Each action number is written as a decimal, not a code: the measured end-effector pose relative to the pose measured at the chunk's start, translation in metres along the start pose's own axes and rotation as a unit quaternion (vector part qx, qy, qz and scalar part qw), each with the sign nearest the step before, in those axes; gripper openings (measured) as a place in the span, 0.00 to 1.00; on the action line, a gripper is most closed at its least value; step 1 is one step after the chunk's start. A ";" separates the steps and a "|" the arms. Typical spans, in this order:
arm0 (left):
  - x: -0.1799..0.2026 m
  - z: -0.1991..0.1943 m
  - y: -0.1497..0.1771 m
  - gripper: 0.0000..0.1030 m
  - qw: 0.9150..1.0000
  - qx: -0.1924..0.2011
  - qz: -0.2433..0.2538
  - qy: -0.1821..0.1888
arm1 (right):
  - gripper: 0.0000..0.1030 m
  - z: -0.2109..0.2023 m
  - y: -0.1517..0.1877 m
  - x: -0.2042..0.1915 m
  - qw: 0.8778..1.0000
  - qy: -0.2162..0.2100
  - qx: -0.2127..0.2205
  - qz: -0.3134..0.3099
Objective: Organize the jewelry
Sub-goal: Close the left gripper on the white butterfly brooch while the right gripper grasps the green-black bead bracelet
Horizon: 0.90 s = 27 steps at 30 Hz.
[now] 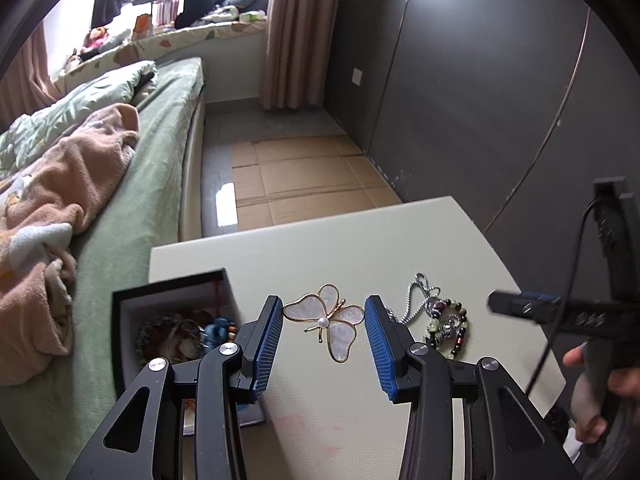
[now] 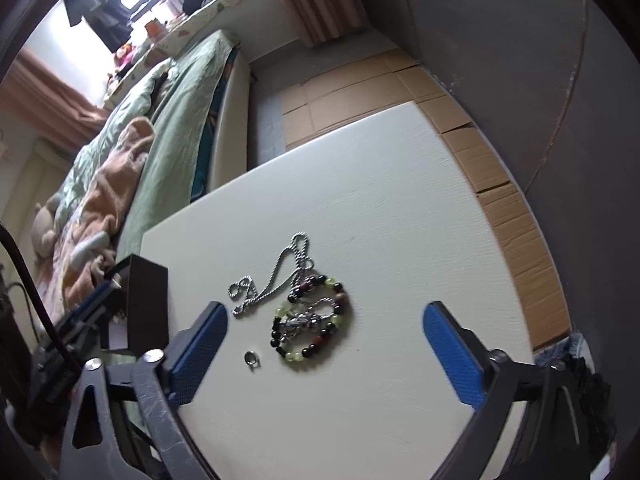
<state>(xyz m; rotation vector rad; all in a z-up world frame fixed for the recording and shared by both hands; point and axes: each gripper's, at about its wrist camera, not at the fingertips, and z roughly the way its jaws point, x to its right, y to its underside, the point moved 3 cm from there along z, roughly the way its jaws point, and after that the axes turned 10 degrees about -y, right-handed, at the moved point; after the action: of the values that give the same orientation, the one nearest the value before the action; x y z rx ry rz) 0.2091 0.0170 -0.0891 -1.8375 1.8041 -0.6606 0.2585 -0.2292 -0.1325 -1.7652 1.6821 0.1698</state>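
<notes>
A gold and pearl butterfly brooch [image 1: 328, 320] lies on the white table [image 1: 360, 240] between the fingers of my open left gripper [image 1: 324, 336]. A black jewelry box [image 1: 176, 320] with several pieces inside stands at the left; it also shows in the right wrist view [image 2: 146, 304]. A silver chain [image 2: 276, 276] and a beaded bracelet [image 2: 316, 320] lie together on the table, in front of my open, empty right gripper [image 2: 326, 344]. They also show in the left wrist view [image 1: 444, 320]. A small ring [image 2: 251, 359] lies near the right gripper's left finger.
A bed with green sheets and a peach blanket [image 1: 80, 184] runs along the table's left side. Cardboard [image 1: 304, 176] covers the floor beyond the table. A dark wall [image 1: 480, 80] stands to the right. The right gripper's body [image 1: 560, 312] hovers at the table's right.
</notes>
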 end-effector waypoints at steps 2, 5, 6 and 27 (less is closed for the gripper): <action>-0.007 -0.003 -0.002 0.43 1.000 0.004 -0.005 0.002 | 0.80 0.010 0.002 -0.005 1.000 0.008 -0.012 -0.010; -0.018 -0.007 -0.003 0.43 1.000 0.008 -0.015 0.006 | 0.71 0.024 0.005 -0.010 0.999 0.031 -0.028 -0.024; -0.021 -0.008 -0.004 0.43 1.000 0.008 -0.018 0.007 | 0.65 0.029 0.006 -0.010 0.998 0.038 -0.033 -0.026; -0.048 -0.015 -0.007 0.43 0.998 0.013 -0.053 0.014 | 0.11 0.068 -0.003 -0.019 0.987 0.139 -0.039 -0.072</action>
<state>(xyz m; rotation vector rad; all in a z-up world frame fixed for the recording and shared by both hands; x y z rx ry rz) 0.2039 0.0647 -0.0739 -1.9268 1.7175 -0.7483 0.2820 -0.1764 -0.1728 -2.0384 1.7484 -0.0798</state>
